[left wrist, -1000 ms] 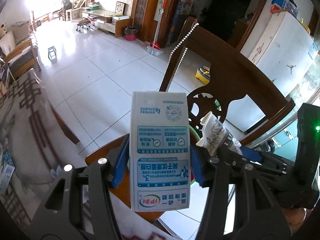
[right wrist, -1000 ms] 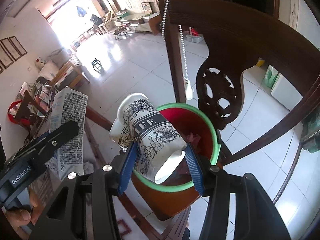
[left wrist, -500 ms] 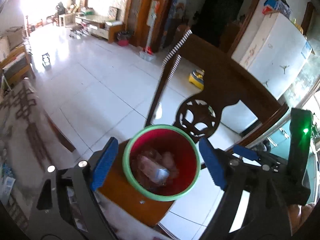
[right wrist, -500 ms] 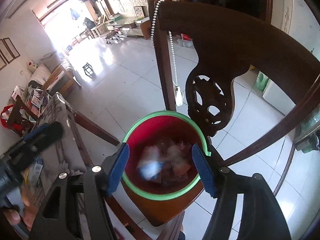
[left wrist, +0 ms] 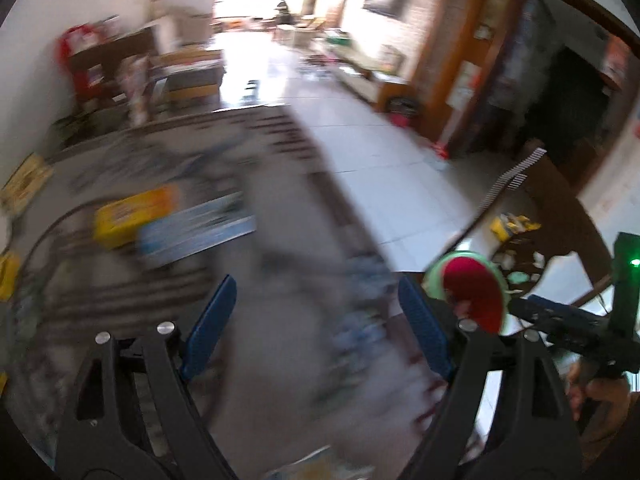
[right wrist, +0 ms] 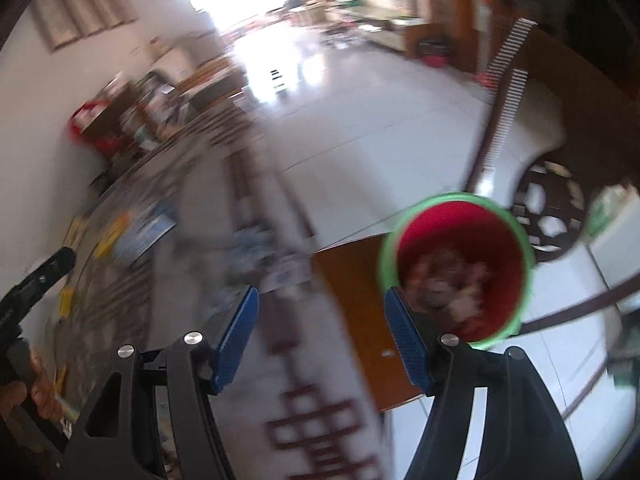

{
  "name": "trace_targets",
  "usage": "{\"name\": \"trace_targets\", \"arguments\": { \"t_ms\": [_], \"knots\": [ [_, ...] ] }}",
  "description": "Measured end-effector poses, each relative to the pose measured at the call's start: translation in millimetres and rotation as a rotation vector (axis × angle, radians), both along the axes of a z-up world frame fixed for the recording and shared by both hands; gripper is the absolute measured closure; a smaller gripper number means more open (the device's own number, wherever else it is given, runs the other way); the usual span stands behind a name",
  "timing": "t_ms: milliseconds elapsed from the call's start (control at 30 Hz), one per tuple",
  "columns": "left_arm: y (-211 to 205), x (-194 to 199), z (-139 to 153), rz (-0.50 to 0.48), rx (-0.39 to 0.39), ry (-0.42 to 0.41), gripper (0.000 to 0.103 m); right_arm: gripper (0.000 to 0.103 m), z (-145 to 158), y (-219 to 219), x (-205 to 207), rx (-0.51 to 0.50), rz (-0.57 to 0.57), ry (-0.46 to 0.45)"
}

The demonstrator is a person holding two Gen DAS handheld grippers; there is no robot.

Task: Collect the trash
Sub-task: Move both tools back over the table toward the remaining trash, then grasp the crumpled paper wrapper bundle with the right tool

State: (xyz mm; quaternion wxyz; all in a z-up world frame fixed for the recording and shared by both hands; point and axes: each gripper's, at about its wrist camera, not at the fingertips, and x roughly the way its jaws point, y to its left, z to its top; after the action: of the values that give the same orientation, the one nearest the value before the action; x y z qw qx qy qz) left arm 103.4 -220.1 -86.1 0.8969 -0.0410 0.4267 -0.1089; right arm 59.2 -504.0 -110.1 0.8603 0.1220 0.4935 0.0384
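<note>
A second ago the left tongs (left wrist: 316, 328) clamped a milk carton and the right tongs (right wrist: 320, 332) a crumpled paper cup over the red bin (right wrist: 460, 268). Both now stand wide apart and empty. What looks like that trash lies blurred inside the bin. Both views have swung off the bin, left toward the patterned tabletop (left wrist: 280, 220), where a yellow box (left wrist: 136, 216) now shows.

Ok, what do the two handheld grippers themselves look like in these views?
Both match: the left gripper and the right gripper have black plastic frames with cut-outs, silver round bolts and ribbed blue finger pads. In the left wrist view, the right unit carries a lit green indicator light.
</note>
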Motion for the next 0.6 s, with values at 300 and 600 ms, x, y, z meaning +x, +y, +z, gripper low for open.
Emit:
{"name": "trace_targets", "arguments": {
  "t_ms": [300,600],
  "knots": [
    [130.9,-49.0,-2.5,0.176,0.038,0.017,0.022,0.039,-16.6,159.3,-31.1,-0.008,0.44,0.094],
    [190.4,-95.9,-21.3,0.213,0.003,0.066,0.023,0.039,-84.8,267.6,-115.4,-0.119,0.801,0.305]
  ]
}}
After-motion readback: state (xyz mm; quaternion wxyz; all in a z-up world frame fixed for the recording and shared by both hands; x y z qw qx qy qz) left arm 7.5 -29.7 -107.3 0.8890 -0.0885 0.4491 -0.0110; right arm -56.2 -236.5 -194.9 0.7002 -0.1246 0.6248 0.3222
